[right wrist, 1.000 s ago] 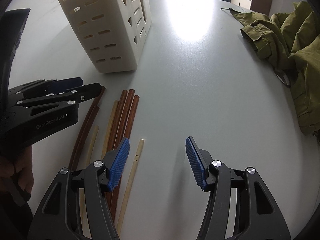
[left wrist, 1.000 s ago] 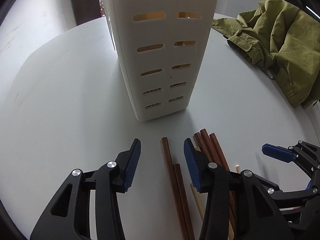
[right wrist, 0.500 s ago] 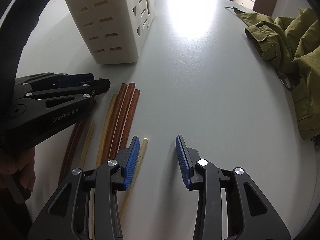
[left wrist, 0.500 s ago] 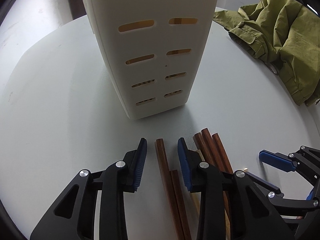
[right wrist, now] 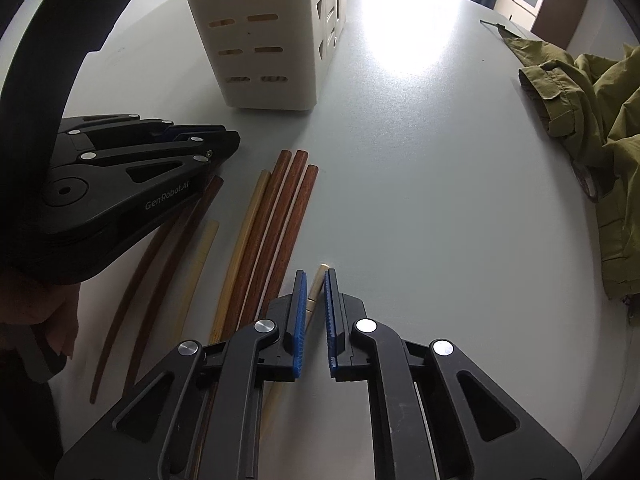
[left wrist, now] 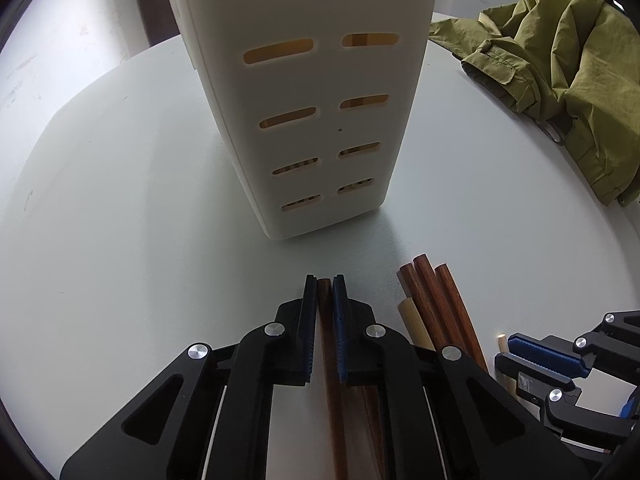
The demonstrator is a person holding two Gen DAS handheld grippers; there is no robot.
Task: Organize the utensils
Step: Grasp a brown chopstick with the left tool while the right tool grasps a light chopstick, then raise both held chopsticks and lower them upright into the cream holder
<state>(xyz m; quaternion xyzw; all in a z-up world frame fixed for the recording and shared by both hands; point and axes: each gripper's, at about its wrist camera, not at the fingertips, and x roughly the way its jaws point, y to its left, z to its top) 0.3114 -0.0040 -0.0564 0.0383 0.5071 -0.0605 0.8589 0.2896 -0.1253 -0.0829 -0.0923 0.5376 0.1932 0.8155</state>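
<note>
Both grippers are built of matte black plastic. The left gripper [left wrist: 324, 284] and right gripper [right wrist: 316, 276] are fitted with ribbed blue pads on their fingers [right wrist: 298, 320], round silver screws at the pivots, and triangular cut-outs. "GenRobot.AI" is printed in grey on the left one's side.

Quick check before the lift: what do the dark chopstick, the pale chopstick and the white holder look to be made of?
Dark chopstick: likely wood, reddish-brown with faint grain streaks and a dull sheen.
Pale chopstick: probably bamboo or light wood, cream-yellow and matte; could be plastic.
White holder: looks like moulded plastic, smooth and matte, with clean-edged slots and rounded corners.
</note>
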